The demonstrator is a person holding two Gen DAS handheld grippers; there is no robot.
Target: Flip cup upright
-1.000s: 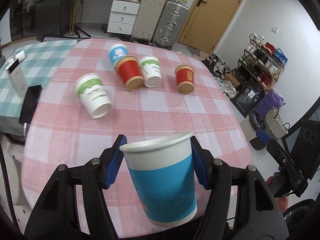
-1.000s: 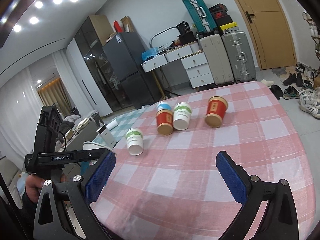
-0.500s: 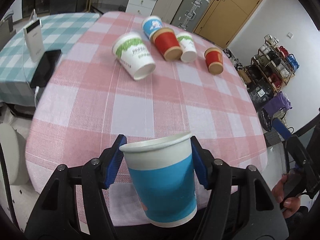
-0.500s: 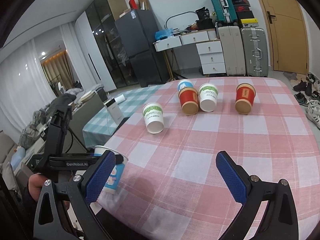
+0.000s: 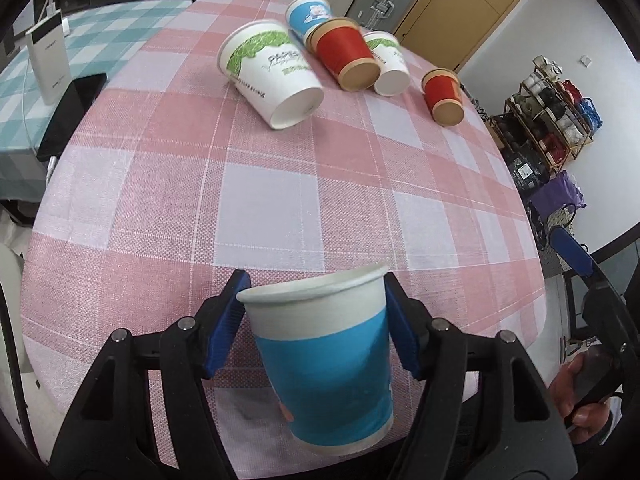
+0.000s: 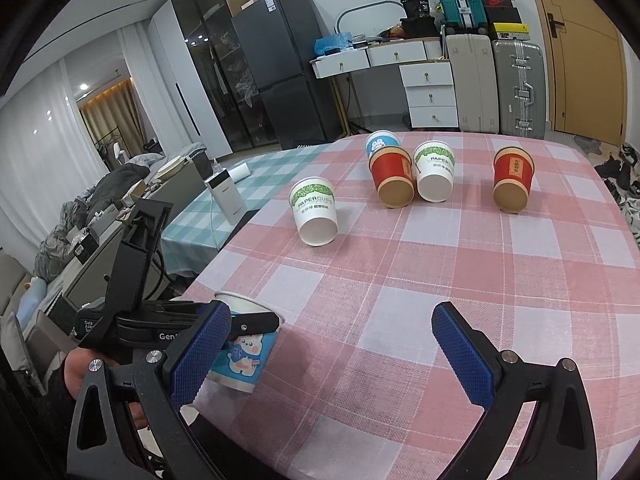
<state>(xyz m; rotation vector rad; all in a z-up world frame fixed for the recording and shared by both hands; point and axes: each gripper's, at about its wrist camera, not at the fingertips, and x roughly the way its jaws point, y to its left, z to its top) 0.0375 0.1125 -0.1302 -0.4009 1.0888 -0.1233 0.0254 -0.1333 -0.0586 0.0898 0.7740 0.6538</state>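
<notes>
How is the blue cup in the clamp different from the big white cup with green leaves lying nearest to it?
The blue cup is held mouth-up in the left gripper, at the table's near edge; the white cup lies on its side on the pink checked tablecloth, bottom facing the camera. The blue cup has a blue body with a white band at the rim; the white cup carries green leaf print and lettering. Both are paper cups.
</notes>
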